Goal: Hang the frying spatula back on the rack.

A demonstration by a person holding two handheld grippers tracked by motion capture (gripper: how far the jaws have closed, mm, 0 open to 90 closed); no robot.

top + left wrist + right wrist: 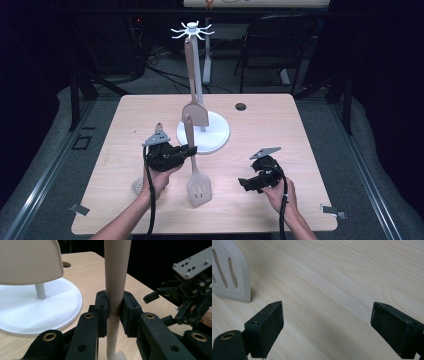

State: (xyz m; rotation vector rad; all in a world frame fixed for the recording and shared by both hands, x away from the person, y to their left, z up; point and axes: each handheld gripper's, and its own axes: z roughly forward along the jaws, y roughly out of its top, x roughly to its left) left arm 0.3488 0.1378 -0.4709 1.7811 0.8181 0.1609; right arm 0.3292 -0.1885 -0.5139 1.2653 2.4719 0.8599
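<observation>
left gripper (192,149): fingers pinching slotted spatula (198,187) at its handle; blade tip on the surface (260,125)
rack (202,131): white, just behind, second spatula (195,112) hanging
right gripper (242,183): fingers spread, nothing between, low over surface

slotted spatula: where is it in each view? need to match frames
High view: slotted spatula at centre, handle in the left claw, blade on the table.
Left gripper view: its handle upright at centre, clamped.
Right gripper view: its blade at top left.
Shared landmark: the blade's slots.
</observation>
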